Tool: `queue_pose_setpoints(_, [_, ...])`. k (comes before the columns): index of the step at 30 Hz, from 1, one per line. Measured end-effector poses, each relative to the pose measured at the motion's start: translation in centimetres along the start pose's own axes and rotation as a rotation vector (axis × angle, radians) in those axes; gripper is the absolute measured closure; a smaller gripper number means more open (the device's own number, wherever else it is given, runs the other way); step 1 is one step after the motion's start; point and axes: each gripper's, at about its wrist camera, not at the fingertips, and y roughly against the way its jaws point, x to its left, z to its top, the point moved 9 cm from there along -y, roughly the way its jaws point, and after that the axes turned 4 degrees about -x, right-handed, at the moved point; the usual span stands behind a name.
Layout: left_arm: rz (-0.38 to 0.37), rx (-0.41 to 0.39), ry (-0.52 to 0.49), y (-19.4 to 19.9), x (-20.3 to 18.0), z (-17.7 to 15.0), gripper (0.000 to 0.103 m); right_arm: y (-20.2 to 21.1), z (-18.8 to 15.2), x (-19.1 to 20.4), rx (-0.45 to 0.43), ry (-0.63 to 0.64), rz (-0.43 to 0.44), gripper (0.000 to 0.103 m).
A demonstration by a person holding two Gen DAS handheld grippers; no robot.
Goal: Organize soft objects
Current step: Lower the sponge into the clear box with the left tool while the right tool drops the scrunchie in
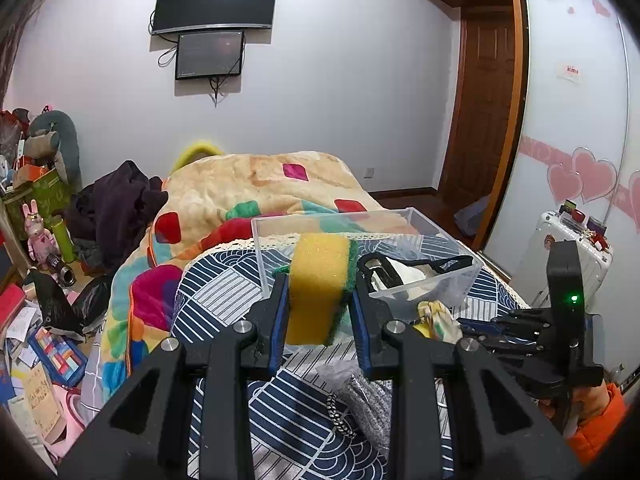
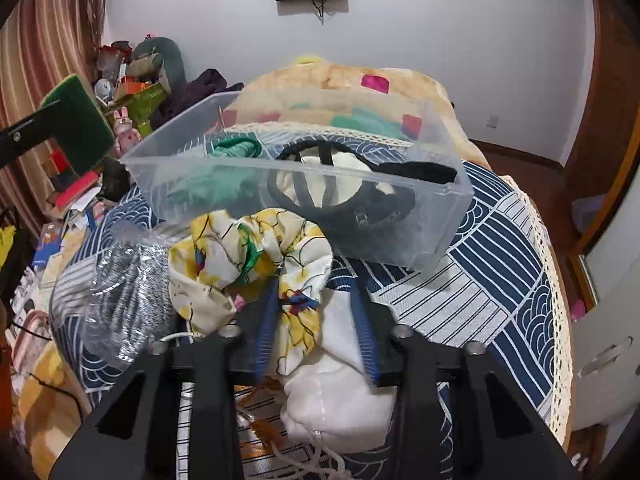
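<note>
A lived-in home bedroom: bed under a patchwork blanket, wall-mounted television, wooden door, heart-decorated wardrobe

- Left gripper: fingers point to 12 o'clock in its own view, closed partway and pinching the sponge on both sides, holding it up in the air.
- Right gripper: fingers also at 12, spread apart with the floral scrunchie and a white pouch sitting between them. Pads aren't squeezing anything that I can see.
</note>
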Motion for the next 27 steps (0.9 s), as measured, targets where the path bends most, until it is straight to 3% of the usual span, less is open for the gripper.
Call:
queue_pose_setpoints(9, [0.017, -0.031, -0.003, -0.3, 0.2, 1.7, 0.074, 3.4, 2.6, -0.1, -0.134, 0.013, -0.050, 0.096])
queue_pose_setpoints(17, [0.073, -0.035, -0.045, -2.5, 0.4, 3.3, 0.074, 7.1, 7.5, -0.7, -0.291, -0.031, -0.054, 0.096])
queue_pose_setpoints(22, [0.095, 0.014, -0.063, -5.0, 0.7, 2.8, 0.074, 7.2, 10.4, -0.9, -0.346, -0.069, -0.058, 0.096])
queue_pose_setpoints(27, [0.113, 0.086, -0.088, -7.9, 0.5, 1.4, 0.074, 5.0, 11.3, -0.4, -0.333, -0.075, -0.093, 0.096])
